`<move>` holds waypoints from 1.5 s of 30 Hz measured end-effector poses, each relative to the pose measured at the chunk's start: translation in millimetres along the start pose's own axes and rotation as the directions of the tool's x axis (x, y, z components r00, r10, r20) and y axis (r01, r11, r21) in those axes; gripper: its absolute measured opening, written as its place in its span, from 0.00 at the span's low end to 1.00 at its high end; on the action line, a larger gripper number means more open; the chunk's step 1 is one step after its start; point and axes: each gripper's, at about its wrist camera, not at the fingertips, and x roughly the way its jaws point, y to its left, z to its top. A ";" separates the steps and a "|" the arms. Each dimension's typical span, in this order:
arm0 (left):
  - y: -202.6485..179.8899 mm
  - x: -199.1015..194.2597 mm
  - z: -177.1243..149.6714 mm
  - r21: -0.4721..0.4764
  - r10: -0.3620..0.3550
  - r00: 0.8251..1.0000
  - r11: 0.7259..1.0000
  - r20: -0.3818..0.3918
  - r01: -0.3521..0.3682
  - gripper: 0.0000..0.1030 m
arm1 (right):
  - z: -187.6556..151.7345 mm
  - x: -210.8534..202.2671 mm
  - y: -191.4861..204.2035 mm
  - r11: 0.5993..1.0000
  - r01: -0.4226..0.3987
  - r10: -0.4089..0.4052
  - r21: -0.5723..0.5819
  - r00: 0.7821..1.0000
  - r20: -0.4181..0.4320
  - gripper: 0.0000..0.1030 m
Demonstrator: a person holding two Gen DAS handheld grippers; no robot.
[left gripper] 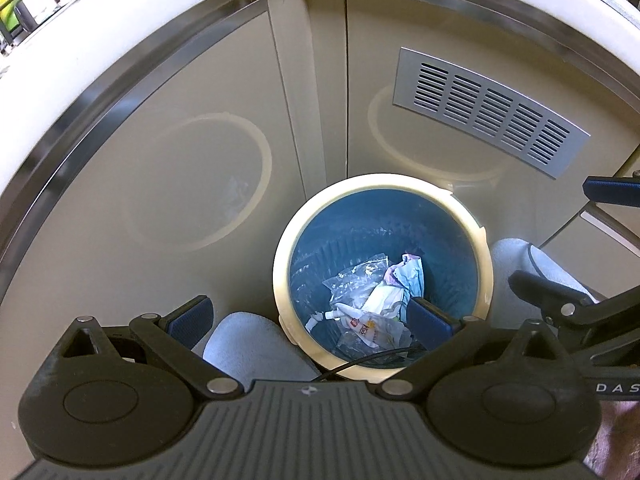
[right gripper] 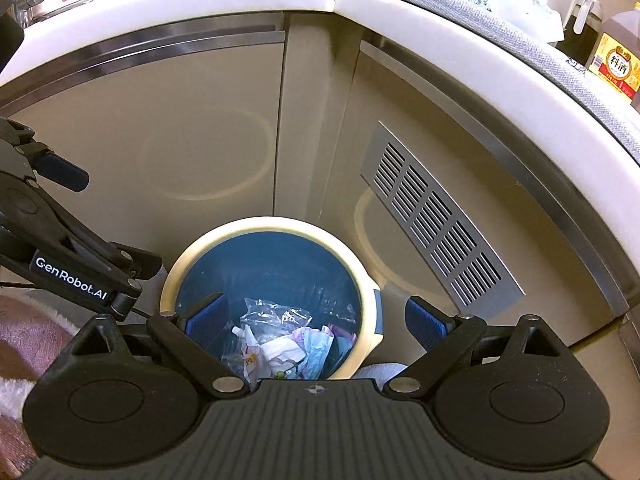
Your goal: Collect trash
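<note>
A round bin with a cream rim (left gripper: 404, 182) (right gripper: 256, 226) and blue inside stands on the floor in a cabinet corner. Crumpled wrappers and clear plastic (left gripper: 376, 304) (right gripper: 280, 340) lie at its bottom. My left gripper (left gripper: 310, 318) hangs above the bin's near left side, open, nothing between its blue pads; its right finger (left gripper: 430, 322) is over the bin mouth. My right gripper (right gripper: 318, 322) is open and empty above the bin's near edge. The left gripper's body (right gripper: 72, 256) shows at the left of the right wrist view.
Beige cabinet doors with a metal vent grille (left gripper: 492, 112) (right gripper: 436, 224) stand behind the bin. A white counter edge (right gripper: 440, 20) runs above, with a brown bottle (right gripper: 616, 64) on it. Light slippers (left gripper: 256, 352) and a pink rug (right gripper: 28, 328) lie near the bin.
</note>
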 end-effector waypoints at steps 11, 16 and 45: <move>-0.2 -2.9 -1.0 0.002 0.002 1.000 1.000 0.013 -0.002 1.00 | -1.5 0.3 0.3 1.000 0.005 -0.005 0.003 1.000 0.007 0.93; 0.6 -2.7 -1.1 0.004 0.001 1.000 1.000 0.012 -0.001 1.00 | -2.3 1.7 0.0 1.000 0.003 -0.003 0.007 1.000 0.001 0.93; -4.7 -47.6 24.2 0.056 0.072 0.974 0.995 0.216 -0.086 1.00 | 4.2 -8.9 -20.1 0.997 0.017 -0.021 0.073 0.998 0.051 0.93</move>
